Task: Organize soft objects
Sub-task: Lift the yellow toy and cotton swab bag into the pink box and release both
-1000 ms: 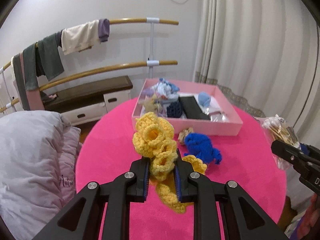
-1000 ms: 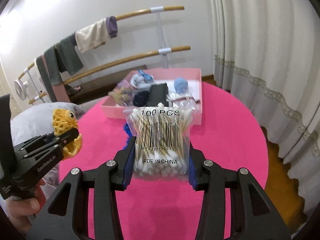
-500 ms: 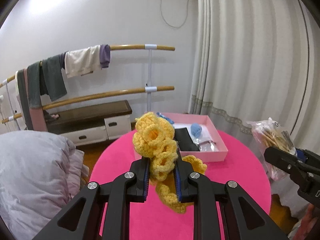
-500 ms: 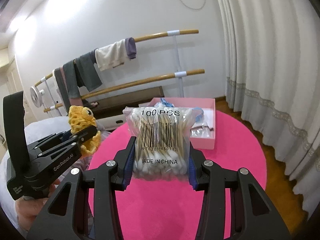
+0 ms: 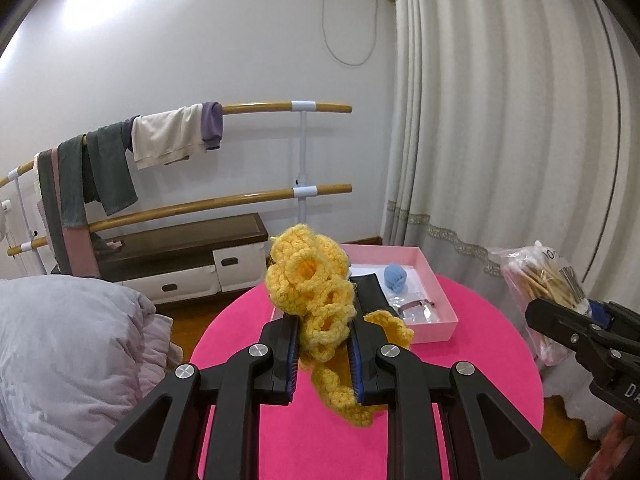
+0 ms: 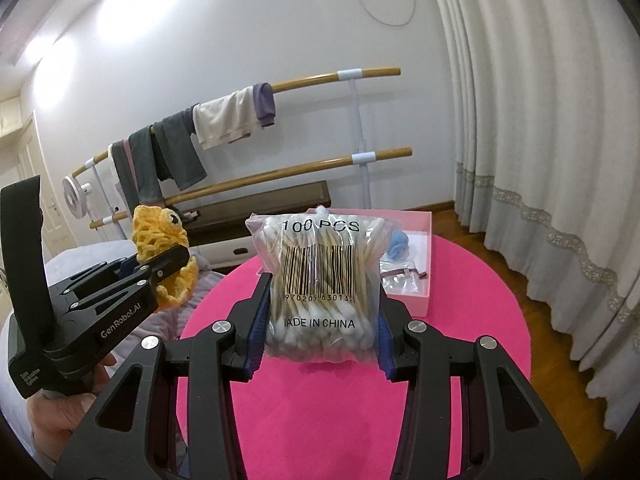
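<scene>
My left gripper is shut on a yellow crocheted toy, held up above the round pink table; part of the toy dangles below the pads. My right gripper is shut on a clear bag of cotton swabs, also lifted over the table. In the right wrist view the left gripper shows at the left with the yellow toy. The bag of swabs shows at the right edge of the left wrist view. A pink box at the table's far side holds a blue ball and a black item.
A grey duvet lies left of the table. Behind stand a low bench and wooden rails hung with clothes. White curtains hang on the right. A person's hand holds the left gripper's handle.
Both grippers have risen with their loads and tilted up, so more wall and less table shows. The blue crocheted item on the table is out of view now.
</scene>
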Motion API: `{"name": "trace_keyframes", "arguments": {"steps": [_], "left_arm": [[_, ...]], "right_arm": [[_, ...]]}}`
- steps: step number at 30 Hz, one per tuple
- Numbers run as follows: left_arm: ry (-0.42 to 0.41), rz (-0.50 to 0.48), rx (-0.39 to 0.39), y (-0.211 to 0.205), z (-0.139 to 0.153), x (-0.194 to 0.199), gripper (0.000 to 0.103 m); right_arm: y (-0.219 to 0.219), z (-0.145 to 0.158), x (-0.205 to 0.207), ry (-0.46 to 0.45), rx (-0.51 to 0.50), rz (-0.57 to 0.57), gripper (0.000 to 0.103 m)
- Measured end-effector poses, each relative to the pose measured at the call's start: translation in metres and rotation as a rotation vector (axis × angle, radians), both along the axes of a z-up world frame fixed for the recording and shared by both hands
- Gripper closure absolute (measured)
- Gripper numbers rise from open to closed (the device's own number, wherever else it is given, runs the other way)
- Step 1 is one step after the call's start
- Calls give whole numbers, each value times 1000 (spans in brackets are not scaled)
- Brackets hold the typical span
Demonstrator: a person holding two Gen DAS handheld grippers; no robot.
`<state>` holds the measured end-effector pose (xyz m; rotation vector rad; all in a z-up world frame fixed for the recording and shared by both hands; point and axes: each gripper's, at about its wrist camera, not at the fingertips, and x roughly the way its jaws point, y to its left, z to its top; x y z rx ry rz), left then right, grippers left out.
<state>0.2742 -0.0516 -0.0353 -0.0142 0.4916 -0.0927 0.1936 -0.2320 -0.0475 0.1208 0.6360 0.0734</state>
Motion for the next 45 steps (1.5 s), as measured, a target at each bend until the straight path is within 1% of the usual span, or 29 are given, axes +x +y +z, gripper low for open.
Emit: {"name": "trace_keyframes", "arguments": {"steps": [8, 13, 17, 21, 25, 33, 38, 45], "left_arm": [[17, -15, -12, 7, -16, 47, 85], [31, -29, -20, 5, -21, 80, 85], [39, -33, -28, 2, -24, 115, 85], [53, -42, -27, -4, -29, 158, 85], [80, -57, -23, -13, -38, 212, 85], [129, -75, -32, -31, -55, 309, 85], [152, -84, -37, -44, -63, 370, 85], [197, -90, -47, -62, -85, 454, 84]], "right_arm": [[-20, -2, 14, 5, 6, -39, 62], [-34, 1, 38, 4, -1, -54, 61], [-41, 0, 71, 9, -3, -52, 61], [-50, -4, 102, 19, 0, -53, 61], [-60, -14, 135, 41, 5, -55, 61], [-85, -45, 203, 107, 36, -70, 61], [-103, -64, 233, 144, 58, -89, 61], [-118, -92, 271, 212, 60, -101, 61]]}}
